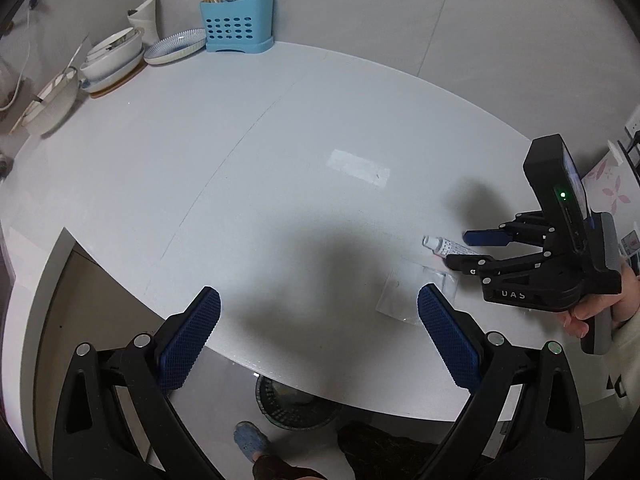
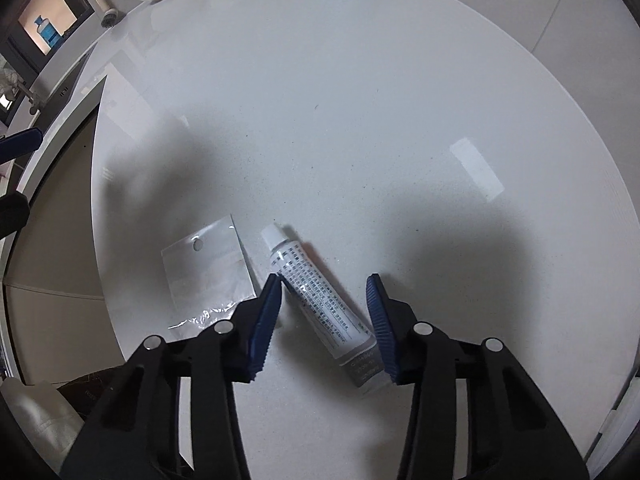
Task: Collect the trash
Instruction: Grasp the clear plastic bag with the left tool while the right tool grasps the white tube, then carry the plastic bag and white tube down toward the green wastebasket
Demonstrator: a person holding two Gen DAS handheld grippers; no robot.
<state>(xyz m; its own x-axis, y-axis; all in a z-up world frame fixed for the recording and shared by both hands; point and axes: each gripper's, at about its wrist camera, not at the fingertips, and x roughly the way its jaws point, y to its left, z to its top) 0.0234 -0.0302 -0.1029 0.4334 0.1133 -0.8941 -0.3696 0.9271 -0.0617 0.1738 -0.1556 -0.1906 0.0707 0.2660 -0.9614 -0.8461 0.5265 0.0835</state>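
Right claw astride a tube near the worktop's front edge

The right gripper (image 2: 324,312) stands wide open around a white tube (image 2: 320,300) of fine, unreadable print, beside a clear plastic bag (image 2: 208,272). The left gripper (image 1: 320,336), also wide, hangs empty over the worktop (image 1: 240,160) edge. "DAS" shows on the right gripper's body.

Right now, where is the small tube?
The tube lies flat on the white counter, between the right gripper's open fingers, just right of the clear plastic bag.
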